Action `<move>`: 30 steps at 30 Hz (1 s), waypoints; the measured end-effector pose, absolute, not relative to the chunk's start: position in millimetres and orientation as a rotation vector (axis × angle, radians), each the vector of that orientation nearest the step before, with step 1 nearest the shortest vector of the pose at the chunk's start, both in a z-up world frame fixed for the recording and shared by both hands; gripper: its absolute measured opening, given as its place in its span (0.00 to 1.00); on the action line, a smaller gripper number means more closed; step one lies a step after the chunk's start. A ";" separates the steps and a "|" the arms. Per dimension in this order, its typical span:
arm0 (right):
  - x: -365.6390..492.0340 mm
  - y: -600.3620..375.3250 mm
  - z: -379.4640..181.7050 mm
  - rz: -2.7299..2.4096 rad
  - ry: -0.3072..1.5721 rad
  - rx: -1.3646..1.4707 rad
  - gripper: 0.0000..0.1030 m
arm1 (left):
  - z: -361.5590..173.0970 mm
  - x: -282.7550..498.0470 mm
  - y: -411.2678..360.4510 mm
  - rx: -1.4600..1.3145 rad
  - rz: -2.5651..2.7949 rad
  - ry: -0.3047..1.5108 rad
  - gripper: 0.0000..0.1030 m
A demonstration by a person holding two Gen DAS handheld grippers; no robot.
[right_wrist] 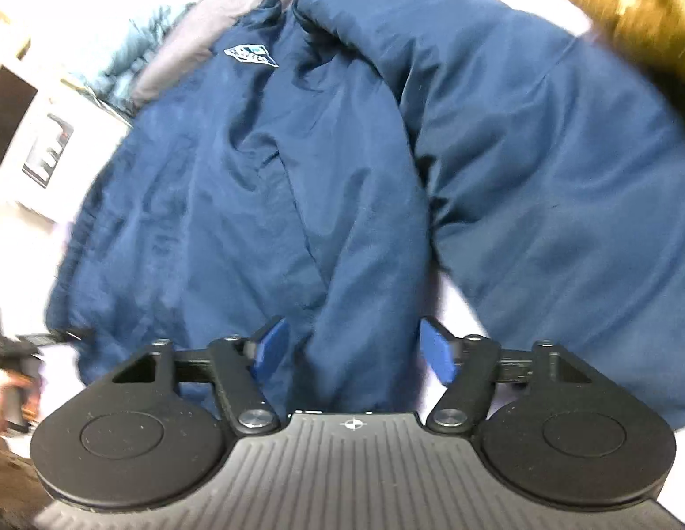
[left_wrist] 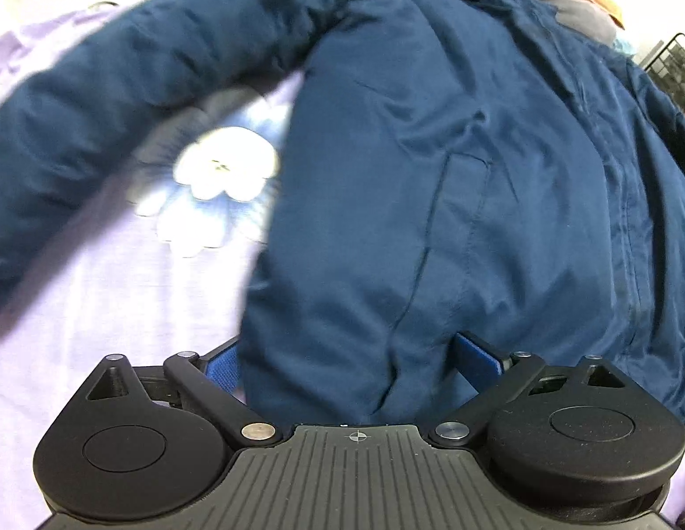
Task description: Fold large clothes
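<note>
A navy padded jacket [left_wrist: 452, 185] lies spread front-up on a lilac flower-print bedsheet [left_wrist: 121, 300], one sleeve [left_wrist: 134, 66] curving out to the side. The left gripper [left_wrist: 355, 362] and right gripper [right_wrist: 355, 349] both sit at the jacket's hem with fingers spread wide, hem fabric bunched between them but not yet pinched. The shell looks soft, bulky and slick, so it will likely slump and slide; gripping thick seamed hem or cuffs seems safest.
</note>
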State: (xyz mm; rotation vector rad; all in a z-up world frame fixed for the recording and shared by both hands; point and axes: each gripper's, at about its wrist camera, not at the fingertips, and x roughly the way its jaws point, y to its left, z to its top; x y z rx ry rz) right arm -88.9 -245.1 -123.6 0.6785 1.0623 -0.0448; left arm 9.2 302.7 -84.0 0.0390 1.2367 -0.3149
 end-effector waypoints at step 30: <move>-152.5 -198.9 -22.5 -0.052 1.145 0.692 0.15 | -65.0 -96.1 310.2 -0.144 -0.228 1.328 1.00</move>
